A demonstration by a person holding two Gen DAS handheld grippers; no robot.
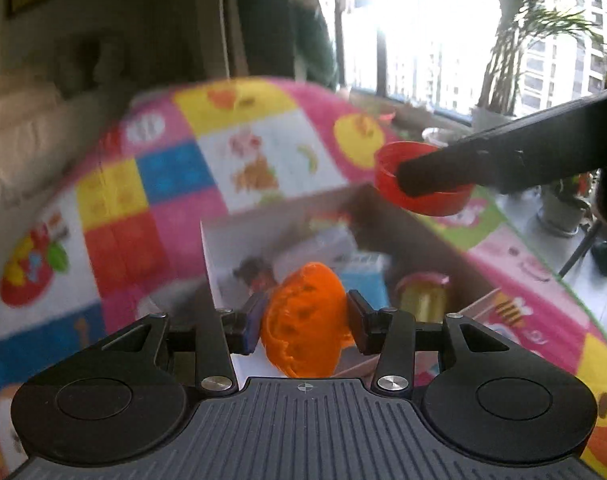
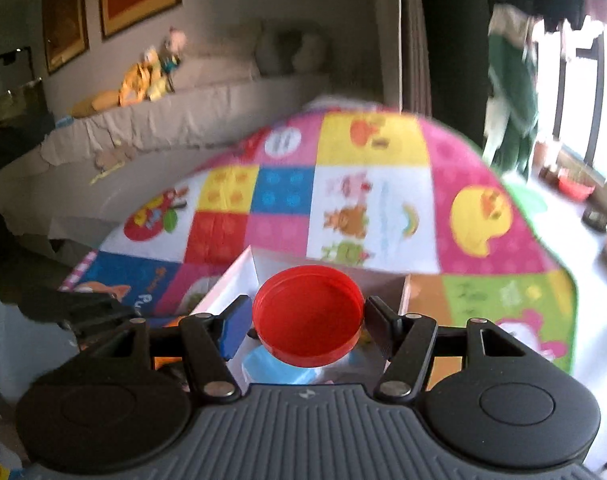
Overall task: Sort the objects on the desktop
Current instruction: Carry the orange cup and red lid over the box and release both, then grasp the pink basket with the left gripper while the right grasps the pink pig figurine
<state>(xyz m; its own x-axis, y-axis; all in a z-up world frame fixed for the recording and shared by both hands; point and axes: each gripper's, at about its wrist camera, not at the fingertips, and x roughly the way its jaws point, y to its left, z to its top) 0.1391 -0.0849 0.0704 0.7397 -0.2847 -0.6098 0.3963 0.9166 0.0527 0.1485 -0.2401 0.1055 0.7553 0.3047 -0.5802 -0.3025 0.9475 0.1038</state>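
My left gripper (image 1: 305,322) is shut on an orange ridged plastic piece (image 1: 305,320) and holds it above an open white cardboard box (image 1: 215,256). My right gripper (image 2: 305,320) is shut on a round red lid (image 2: 307,314), open side toward the camera, above the same box (image 2: 243,276). In the left wrist view the right gripper's finger (image 1: 463,168) reaches in from the right with the red lid (image 1: 421,178) over the box's far corner. The box holds a gold jar with a pink lid (image 1: 421,294) and a light blue item (image 1: 363,280).
The box sits on a colourful patchwork play mat (image 1: 175,184) that also shows in the right wrist view (image 2: 343,200). A beige sofa (image 2: 143,120) with toys stands behind. A bright window and potted plants (image 1: 503,80) are at the right.
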